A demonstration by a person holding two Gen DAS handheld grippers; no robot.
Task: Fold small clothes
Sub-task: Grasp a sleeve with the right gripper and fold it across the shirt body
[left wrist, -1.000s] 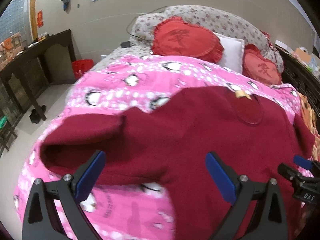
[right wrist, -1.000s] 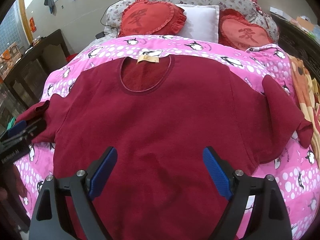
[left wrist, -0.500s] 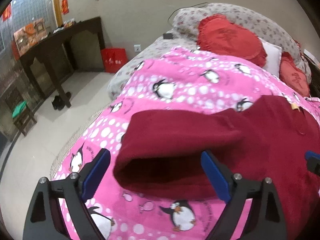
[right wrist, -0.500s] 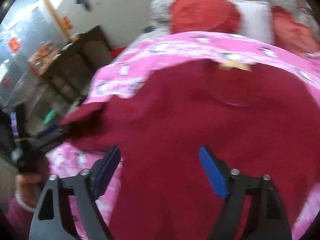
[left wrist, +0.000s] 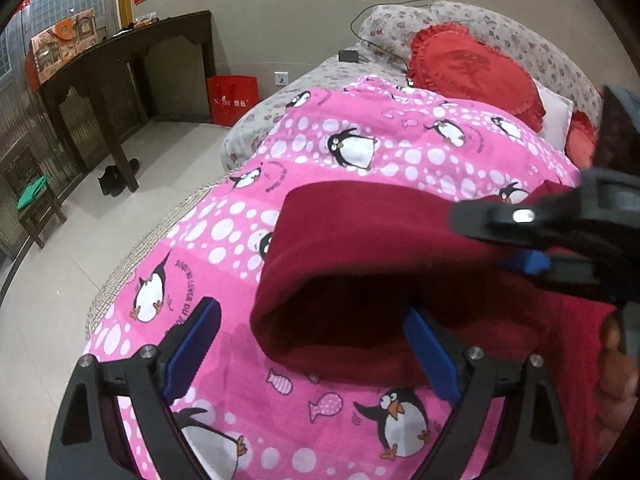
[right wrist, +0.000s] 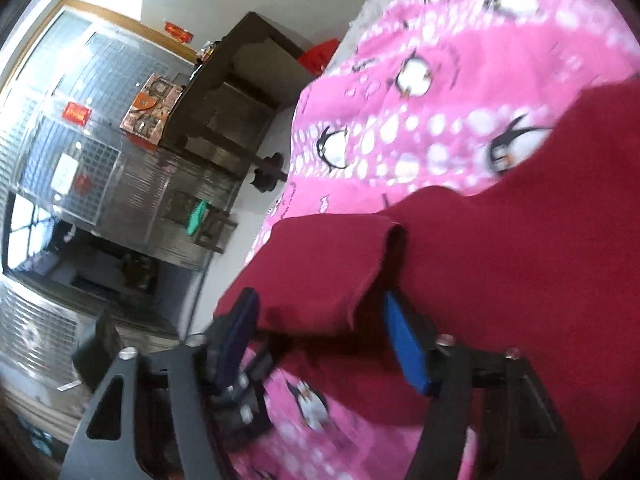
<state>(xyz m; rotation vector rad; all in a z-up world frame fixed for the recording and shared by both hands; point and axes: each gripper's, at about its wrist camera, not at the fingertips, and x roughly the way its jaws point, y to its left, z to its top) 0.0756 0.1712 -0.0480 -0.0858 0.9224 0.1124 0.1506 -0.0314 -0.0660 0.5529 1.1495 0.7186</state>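
Observation:
A dark red sweater (left wrist: pixel 360 248) lies spread on a pink penguin blanket (left wrist: pixel 360 136). Its left sleeve cuff (left wrist: pixel 332 312) gapes open toward me in the left wrist view. My left gripper (left wrist: pixel 312 344) is open, its blue pads on either side of the cuff's lower edge. My right gripper (right wrist: pixel 320 332) is open and straddles the sleeve's folded edge (right wrist: pixel 380 264). It also shows in the left wrist view (left wrist: pixel 528 260), just above the sleeve on the right.
The bed's left edge drops to a tiled floor (left wrist: pixel 72 240). A dark wooden console table (left wrist: pixel 120 72), a red bag (left wrist: pixel 232 98) and a small stool (left wrist: pixel 36 208) stand there. Red heart cushions (left wrist: pixel 472 68) and pillows lie at the bed's head.
Both grippers have swung left from the sweater's body to its left sleeve. My left gripper has closed in on the cuff; my right gripper has come over the sleeve beside it.

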